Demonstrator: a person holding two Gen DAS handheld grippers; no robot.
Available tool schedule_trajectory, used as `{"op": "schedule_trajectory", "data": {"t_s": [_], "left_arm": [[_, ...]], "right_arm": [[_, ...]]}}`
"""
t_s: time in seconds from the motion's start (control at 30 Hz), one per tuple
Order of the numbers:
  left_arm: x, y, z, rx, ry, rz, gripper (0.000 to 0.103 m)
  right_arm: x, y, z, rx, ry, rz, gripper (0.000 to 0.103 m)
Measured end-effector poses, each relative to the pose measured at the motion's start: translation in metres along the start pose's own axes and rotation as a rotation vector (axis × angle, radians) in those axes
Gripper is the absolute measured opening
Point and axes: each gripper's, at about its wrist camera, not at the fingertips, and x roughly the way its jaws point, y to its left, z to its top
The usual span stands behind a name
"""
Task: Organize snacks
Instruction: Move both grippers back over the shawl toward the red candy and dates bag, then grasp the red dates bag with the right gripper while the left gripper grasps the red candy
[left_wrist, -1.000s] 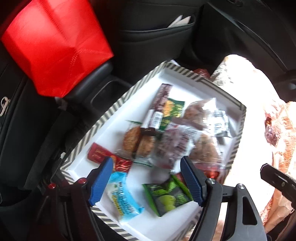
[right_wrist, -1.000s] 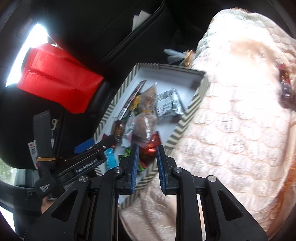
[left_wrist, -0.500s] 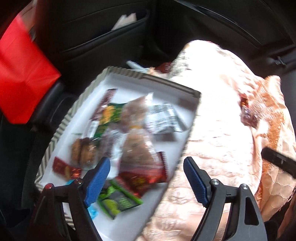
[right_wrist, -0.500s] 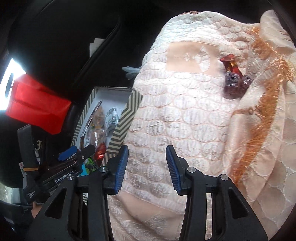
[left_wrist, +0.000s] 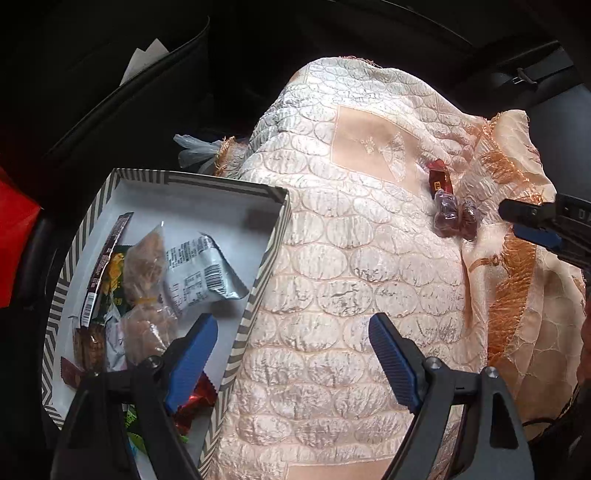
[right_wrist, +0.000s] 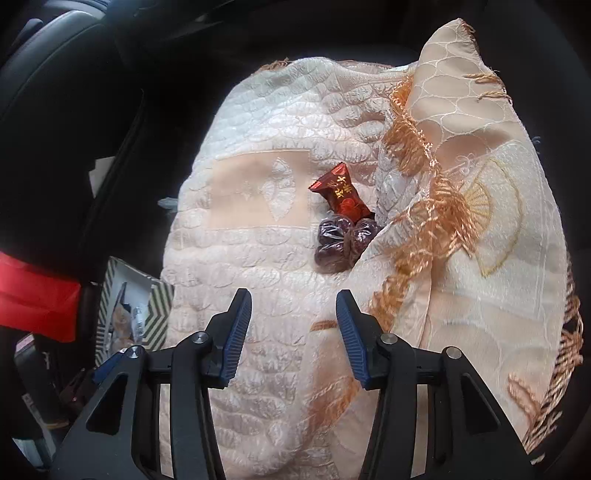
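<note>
Most of the snacks already lie in the box (left_wrist: 275, 236), the white one with the striped rim at the left of the cream cloth (left_wrist: 332, 277): a silver pack (left_wrist: 199, 273), clear bags of cookies (left_wrist: 144, 258), a long dark bar (left_wrist: 107, 258) and a red wrapper (left_wrist: 195, 402) near the front corner, all heaped loosely rather than sorted. Two things are left outside it, well apart from the box, in a fold of the cloth by the orange fringe: a red candy (right_wrist: 341, 192) and, touching it just below, a clear pack of dates (right_wrist: 343, 240). The right tool (right_wrist: 293, 332) hangs over the cloth short of that pair; its jaws have just been opening and stand spread with nothing between them. The left tool (left_wrist: 291, 354) is spread wide too, empty, one pad over the box's rim and the other over bare cloth. So the job looks nearly done: the candy and the dates remain to be fetched and dropped in the box, probably by the right tool, which faces them. Whether more snacks hide under the cloth folds cannot be told.
</note>
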Motion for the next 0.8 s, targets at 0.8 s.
{"op": "schedule_trajectory", "data": {"t_s": [0.8], "left_arm": [[0.037,-0.003,0.005,-0.002,0.066,-0.002,0.086]], "right_arm": [[0.102,0.0,0.052,-0.048,0.125,-0.271,0.078]]}}
